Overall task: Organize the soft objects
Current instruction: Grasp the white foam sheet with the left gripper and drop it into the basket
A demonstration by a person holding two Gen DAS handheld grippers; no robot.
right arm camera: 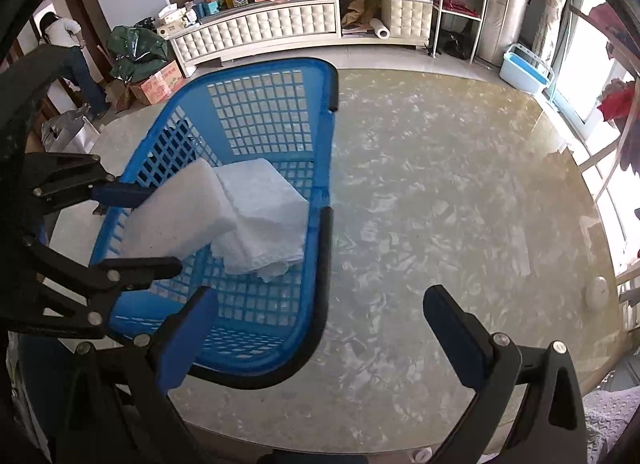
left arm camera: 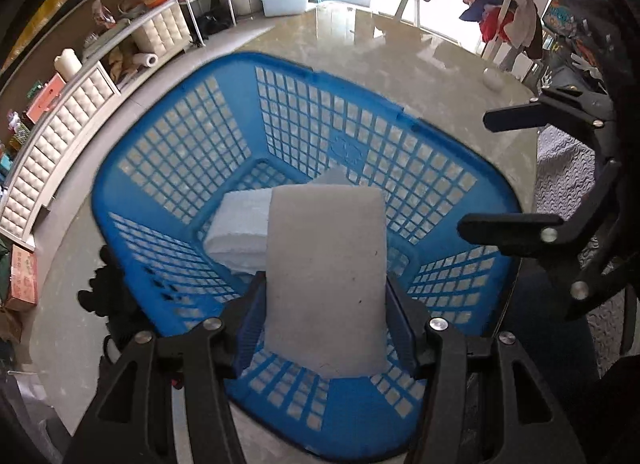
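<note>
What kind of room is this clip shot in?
Most likely a lived-in home living room: a long tufted white cabinet cluttered with boxes and household items, clothes hanging on a drying rack by the big windows, and a blue laundry basket on a glossy marble-look table.

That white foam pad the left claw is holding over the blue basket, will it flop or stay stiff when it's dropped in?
The white foam pad probably stays fairly stiff: it juts past the left claw without drooping. It looks light and squashy, so it should land softly on the folded white cloth in the blue basket, perhaps bouncing slightly.
</note>
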